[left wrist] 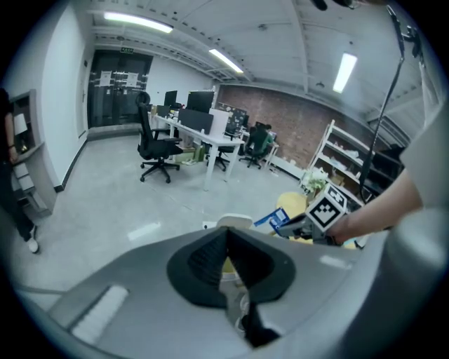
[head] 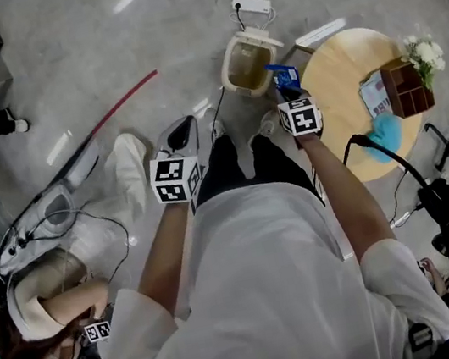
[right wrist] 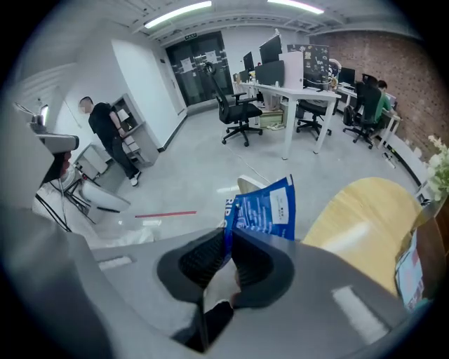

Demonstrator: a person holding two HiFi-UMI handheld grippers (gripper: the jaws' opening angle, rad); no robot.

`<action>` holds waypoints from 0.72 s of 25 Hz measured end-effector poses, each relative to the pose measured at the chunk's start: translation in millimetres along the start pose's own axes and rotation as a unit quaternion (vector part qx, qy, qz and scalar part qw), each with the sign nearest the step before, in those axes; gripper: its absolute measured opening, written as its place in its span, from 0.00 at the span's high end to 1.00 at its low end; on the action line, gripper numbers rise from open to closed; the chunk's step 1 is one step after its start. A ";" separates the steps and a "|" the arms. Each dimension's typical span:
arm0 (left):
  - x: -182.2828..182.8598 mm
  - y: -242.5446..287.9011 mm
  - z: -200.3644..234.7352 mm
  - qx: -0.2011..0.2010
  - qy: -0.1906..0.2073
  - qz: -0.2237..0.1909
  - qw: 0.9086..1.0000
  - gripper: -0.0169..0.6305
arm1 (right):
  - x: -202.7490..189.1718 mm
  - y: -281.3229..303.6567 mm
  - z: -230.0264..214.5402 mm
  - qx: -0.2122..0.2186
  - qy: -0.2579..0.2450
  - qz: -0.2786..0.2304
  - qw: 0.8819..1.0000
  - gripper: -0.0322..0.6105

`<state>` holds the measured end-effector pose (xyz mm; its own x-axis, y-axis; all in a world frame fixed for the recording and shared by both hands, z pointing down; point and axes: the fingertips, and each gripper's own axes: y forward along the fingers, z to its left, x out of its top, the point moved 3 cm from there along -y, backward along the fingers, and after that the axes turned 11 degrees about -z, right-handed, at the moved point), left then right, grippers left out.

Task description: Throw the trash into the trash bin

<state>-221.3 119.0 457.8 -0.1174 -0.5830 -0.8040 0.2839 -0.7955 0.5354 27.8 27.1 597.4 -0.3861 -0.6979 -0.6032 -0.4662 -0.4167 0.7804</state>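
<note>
Pinching blue wrapper (right wrist: 263,210), right claw (right wrist: 226,235) near trash bin (head: 228,70).

Round wooden table (right wrist: 365,210): just right of the right jaws. It carries a brown box (head: 404,87), white flowers (head: 426,54) and a blue cloth (head: 386,135). Red strip (right wrist: 165,214) on the floor, left of those jaws. Office chair (left wrist: 156,144) and desks (left wrist: 223,140): well beyond the left jaws.

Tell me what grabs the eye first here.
A blue wrapper pinched in the right gripper stands out, close by the trash bin on the floor. Beside the bin stands a round wooden table; the left gripper is shut on nothing.
</note>
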 end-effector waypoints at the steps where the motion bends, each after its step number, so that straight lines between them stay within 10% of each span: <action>1: -1.2 0.7 2.7 0.002 0.003 0.000 1.000 0.97 | -2.0 2.6 1.7 0.002 0.002 0.001 1.000 0.90; 18: -41.2 18.9 44.9 0.009 0.012 0.022 1.000 0.97 | -32.5 77.9 6.6 0.013 0.041 0.017 0.999 0.90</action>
<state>-253.8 120.6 512.6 -0.0831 -0.6130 -0.7857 0.2715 -0.7725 0.5740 -1.2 21.1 676.8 -0.3363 -0.7569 -0.5605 -0.4748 -0.3777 0.7949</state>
